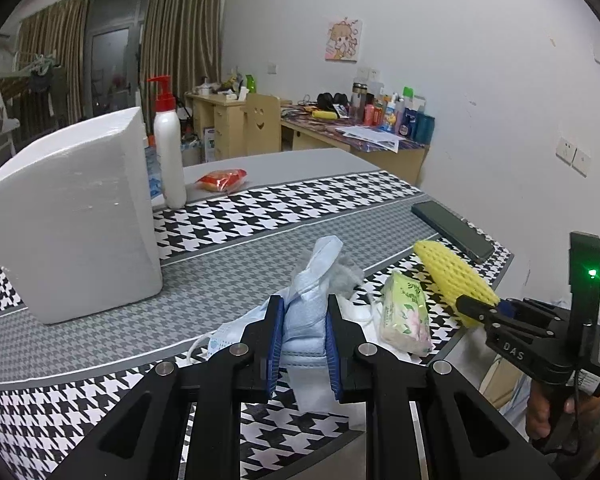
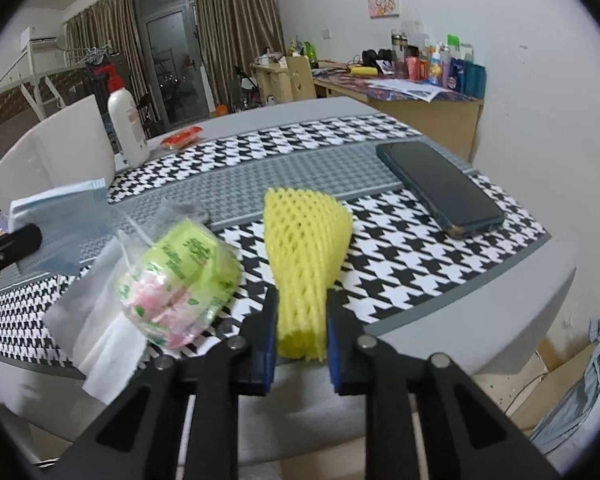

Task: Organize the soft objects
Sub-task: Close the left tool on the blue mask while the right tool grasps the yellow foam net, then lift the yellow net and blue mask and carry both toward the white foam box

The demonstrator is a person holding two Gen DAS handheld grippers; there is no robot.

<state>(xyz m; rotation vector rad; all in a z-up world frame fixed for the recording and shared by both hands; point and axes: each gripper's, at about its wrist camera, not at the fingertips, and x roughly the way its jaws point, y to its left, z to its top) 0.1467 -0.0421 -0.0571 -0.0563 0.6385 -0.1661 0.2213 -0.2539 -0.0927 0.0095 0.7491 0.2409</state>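
Left wrist: left hand-held gripper (image 1: pixel 303 326) pinches blue mask (image 1: pixel 306 320); right one (image 2: pixel 302 330) pinches yellow foam net (image 2: pixel 306 256)

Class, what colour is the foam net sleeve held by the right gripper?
Yellow: the foam net sleeve in the right gripper shows best in the right wrist view.

Houndstooth-patterned table runner (image 1: pixel 260 216) lies across the round grey table (image 1: pixel 300 160). On it: white foam box (image 1: pixel 72 216) far left, white pump bottle with red cap (image 1: pixel 168 148) just behind-right of it, red snack packet (image 1: pixel 222 180) right of bottle. Dark smartphone (image 2: pixel 440 188) at right edge. Green tissue pack (image 1: pixel 404 312) sits between pale blue face masks (image 1: pixel 304 312) and yellow foam fruit net (image 2: pixel 304 256).
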